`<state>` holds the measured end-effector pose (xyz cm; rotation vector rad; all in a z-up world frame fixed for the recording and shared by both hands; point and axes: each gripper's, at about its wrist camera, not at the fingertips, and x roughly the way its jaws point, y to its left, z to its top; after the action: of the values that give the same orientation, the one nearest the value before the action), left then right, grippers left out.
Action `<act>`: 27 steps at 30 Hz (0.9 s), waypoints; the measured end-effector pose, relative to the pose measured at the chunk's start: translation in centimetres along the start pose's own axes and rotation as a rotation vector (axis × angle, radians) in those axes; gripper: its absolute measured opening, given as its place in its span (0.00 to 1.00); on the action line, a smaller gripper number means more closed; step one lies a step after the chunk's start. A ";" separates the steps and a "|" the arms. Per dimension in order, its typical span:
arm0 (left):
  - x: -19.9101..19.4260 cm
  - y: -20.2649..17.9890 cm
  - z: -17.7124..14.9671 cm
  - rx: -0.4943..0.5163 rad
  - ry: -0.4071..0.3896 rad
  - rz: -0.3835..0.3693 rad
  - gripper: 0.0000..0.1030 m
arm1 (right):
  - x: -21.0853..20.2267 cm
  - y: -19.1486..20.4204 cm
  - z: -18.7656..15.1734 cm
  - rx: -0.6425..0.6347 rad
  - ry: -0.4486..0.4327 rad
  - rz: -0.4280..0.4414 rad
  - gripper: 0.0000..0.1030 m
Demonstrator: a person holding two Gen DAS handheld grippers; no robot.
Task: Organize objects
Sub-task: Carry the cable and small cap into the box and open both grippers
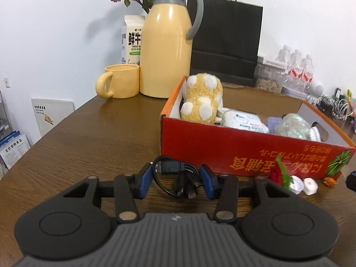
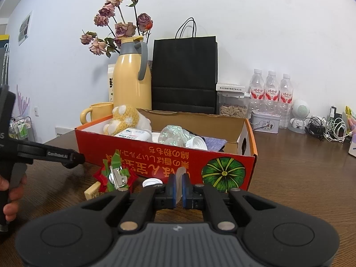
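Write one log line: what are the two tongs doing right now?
left tongs: gripping black cable bundle | right tongs: shut, empty | red box: behind both, partly filled

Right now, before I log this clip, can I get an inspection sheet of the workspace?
Surface: brown wood-grain table, bare near the front.
Job's things: open red cardboard box holding a yellow spotted plush toy and a white wipes pack; coiled black USB cable in front of it.
Clutter: yellow thermos jug, yellow mug, black paper bag, water bottles.
Grippers: left gripper shut on the cable; right gripper shut, empty.
Cables: tangled white and black cords at the wall.
Surroundings: white wall.
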<state>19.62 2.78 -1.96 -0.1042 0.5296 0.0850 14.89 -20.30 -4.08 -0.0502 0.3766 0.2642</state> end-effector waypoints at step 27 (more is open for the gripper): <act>-4.5 -8.3 5.9 0.093 -0.238 -0.179 0.46 | 0.3 0.0 5.0 0.005 -0.140 0.005 0.04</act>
<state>19.60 -5.02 6.00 -0.0489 0.2840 -0.1014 16.94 -19.70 0.42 -0.0255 0.2385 0.2696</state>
